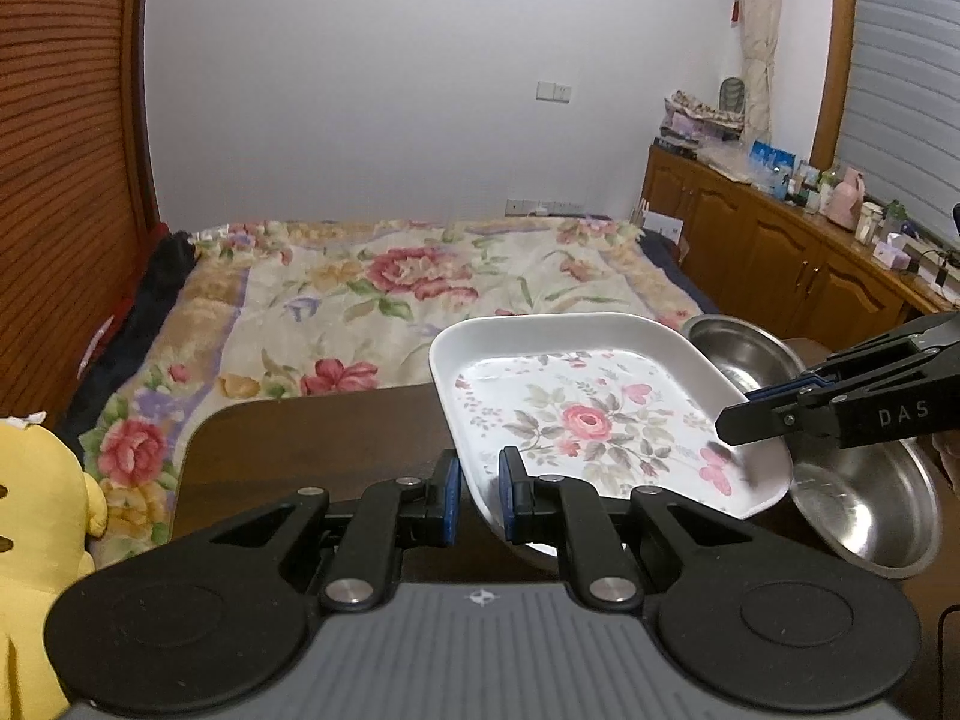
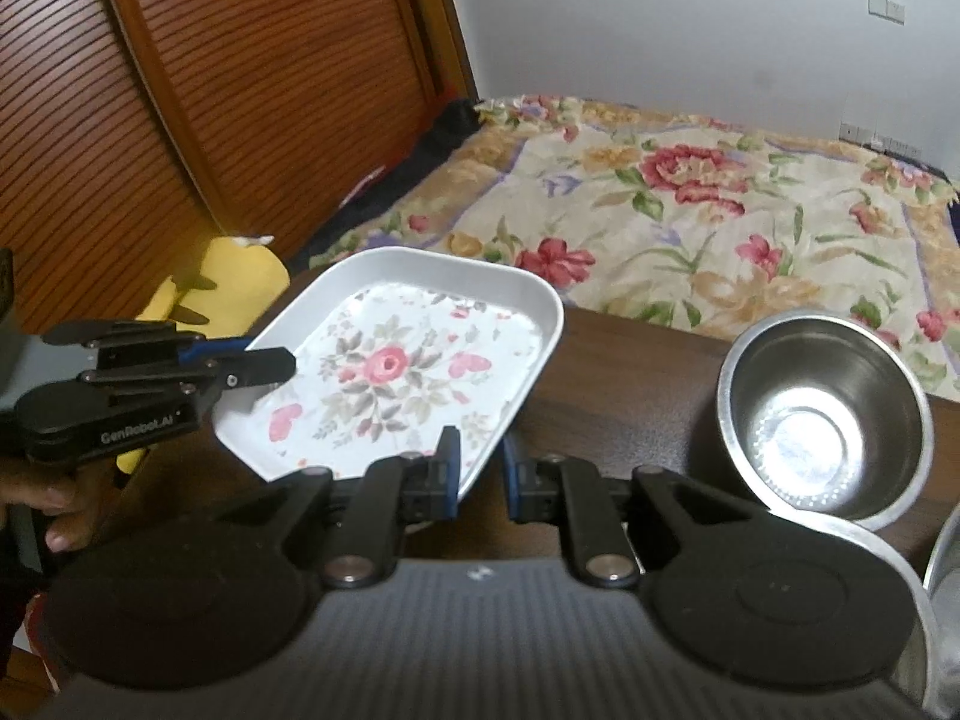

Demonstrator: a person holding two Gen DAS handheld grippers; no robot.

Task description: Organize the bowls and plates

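Left wrist view: both grippers, left gripper and right gripper, pinch opposite rims of the white rectangular floral tray, raised over the dark wooden table; it looks stiff, light and slippery, so rim grips suit.

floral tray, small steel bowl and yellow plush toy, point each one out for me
floral tray (image 2: 390, 366), right wrist view, on the pink rose at its centre
small steel bowl (image 2: 822, 438), right wrist view, on its shiny inner bottom
yellow plush toy (image 1: 36, 480), left wrist view, on its body at the left edge

white floral plate, silver bowl
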